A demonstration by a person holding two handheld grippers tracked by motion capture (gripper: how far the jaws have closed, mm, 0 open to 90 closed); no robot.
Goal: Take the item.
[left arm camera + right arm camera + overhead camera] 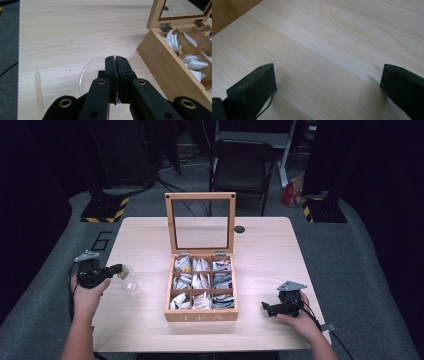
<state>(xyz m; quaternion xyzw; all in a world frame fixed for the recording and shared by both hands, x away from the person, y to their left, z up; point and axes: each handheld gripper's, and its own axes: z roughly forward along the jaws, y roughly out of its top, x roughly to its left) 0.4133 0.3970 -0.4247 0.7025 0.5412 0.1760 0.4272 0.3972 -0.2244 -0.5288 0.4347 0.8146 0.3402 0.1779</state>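
A wooden tea box (pixel 200 316) stands open mid-table, its glass-windowed lid (pixel 169 225) upright. Sachets (pixel 201 281) fill its several compartments. My left gripper (pixel 119 268) hovers at the table's left over a clear glass cup (pixel 129 282). In the left gripper view that gripper (pixel 117 59) is shut on a thin white paper edge (pixel 115 56), right above the cup's rim (pixel 83 75), with the box wall (pixel 160 57) to its right. My right gripper (pixel 265 307) rests low on the table right of the box. It stands wide open (pixel 327 75) with only bare wood between its fingers.
A small black round disc (pixel 239 229) lies on the table behind the lid. A dark folding chair (pixel 244 167) stands beyond the far edge. Stand bases with yellow-black stripes (pixel 105 210) sit on the floor at the back corners.
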